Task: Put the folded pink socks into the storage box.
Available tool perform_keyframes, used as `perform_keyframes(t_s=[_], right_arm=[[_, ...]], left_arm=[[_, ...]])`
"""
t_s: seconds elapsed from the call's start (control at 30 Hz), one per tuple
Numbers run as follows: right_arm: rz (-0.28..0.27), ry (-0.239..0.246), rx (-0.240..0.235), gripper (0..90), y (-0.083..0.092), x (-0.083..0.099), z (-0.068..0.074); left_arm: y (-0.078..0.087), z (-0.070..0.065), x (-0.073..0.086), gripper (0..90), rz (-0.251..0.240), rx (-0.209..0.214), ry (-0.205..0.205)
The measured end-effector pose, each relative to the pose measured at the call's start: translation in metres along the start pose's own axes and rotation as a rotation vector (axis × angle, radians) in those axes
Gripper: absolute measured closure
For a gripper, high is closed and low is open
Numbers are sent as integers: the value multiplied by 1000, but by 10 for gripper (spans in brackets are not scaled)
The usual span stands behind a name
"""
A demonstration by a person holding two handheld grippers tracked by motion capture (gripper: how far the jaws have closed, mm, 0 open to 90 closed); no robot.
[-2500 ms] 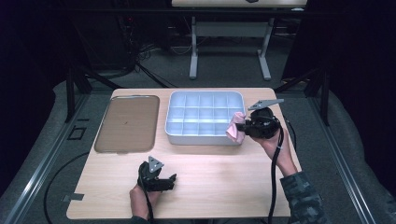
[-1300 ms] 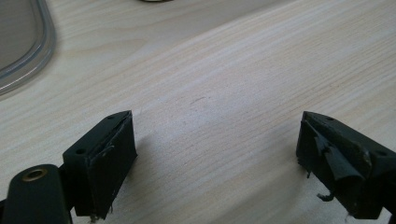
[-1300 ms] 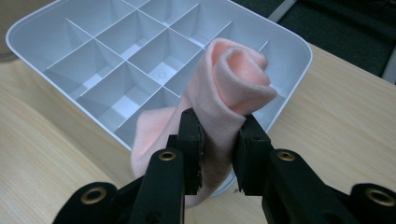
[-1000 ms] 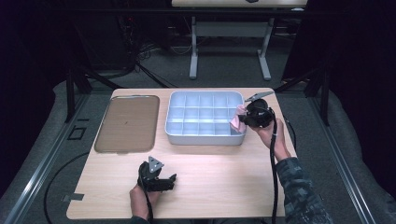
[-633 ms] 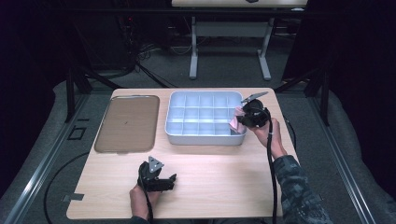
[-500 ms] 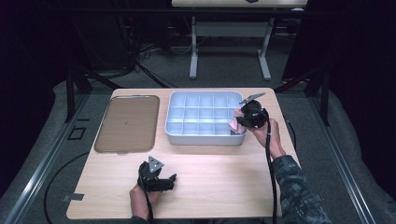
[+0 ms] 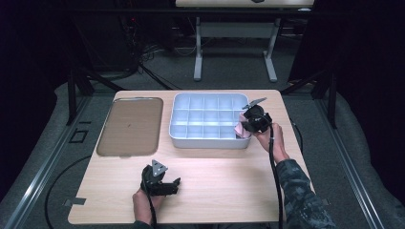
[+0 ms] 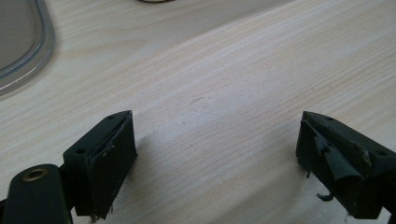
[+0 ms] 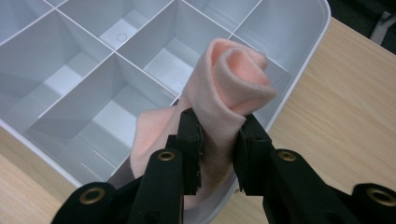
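- Light wooden bench [image 7: 219, 191]: broad bare strip along the near edge, and open wood between the two containers.
- White plastic divided tray with a grid of square compartments [image 7: 191, 138] sits at the bench's right-centre; its right wall lies near the bench's right edge, with a narrow margin of wood beside it.
- Flat brownish translucent rectangular lid with rounded corners [image 7: 130, 125] lies to the left of the tray, apart from it, near the left edge.
- Right gripper [image 7: 244, 126] hangs over the tray's near right corner, clamped on a rolled pale pink cloth [image 7: 239, 130].
- Right gripper view: jaws pinch the cloth [image 9: 224, 112] at mid-length; the rolled end stands above the jaws, the loose end hangs down over the tray's [image 9: 299, 70] rim. Compartments beneath look bare. Whether the cloth touches the tray floor cannot be told.
- Left gripper [image 7: 165, 187] rests low at the near left-centre of the bench, well apart from both containers.
- Left gripper view: jaws spread wide, nothing between them but bare wood grain [image 8: 224, 116]; the lid's clear rounded edge [image 8: 32, 56] curves in at upper left, detail the high view does not give.
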State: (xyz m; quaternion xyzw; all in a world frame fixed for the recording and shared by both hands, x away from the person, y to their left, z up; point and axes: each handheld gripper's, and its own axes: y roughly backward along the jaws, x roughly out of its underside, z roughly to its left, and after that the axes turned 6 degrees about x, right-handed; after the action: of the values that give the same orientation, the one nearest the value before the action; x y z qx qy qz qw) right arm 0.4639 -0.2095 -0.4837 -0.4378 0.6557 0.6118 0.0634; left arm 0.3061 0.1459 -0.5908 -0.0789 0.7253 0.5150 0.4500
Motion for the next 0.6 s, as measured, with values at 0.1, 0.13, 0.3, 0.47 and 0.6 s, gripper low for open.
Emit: perform_keyframes(t_s=[0.1,0.13,0.3,0.47,0.6], right_arm=[[5,7,10,742,0,0,1],[11,14,11,742,-1,0,1],[29,34,28,742,-4,0,4],[54,53,28,741,-7,1,8],[61,57,25,742,-9,1,9]], left_arm=[[0,0,0,119,0,0,0],[0,0,0,118,0,0,0],[0,0,0,118,0,0,0],[0,0,0,118,-1,-1,1],[0,0,0,119,-1,1,1]])
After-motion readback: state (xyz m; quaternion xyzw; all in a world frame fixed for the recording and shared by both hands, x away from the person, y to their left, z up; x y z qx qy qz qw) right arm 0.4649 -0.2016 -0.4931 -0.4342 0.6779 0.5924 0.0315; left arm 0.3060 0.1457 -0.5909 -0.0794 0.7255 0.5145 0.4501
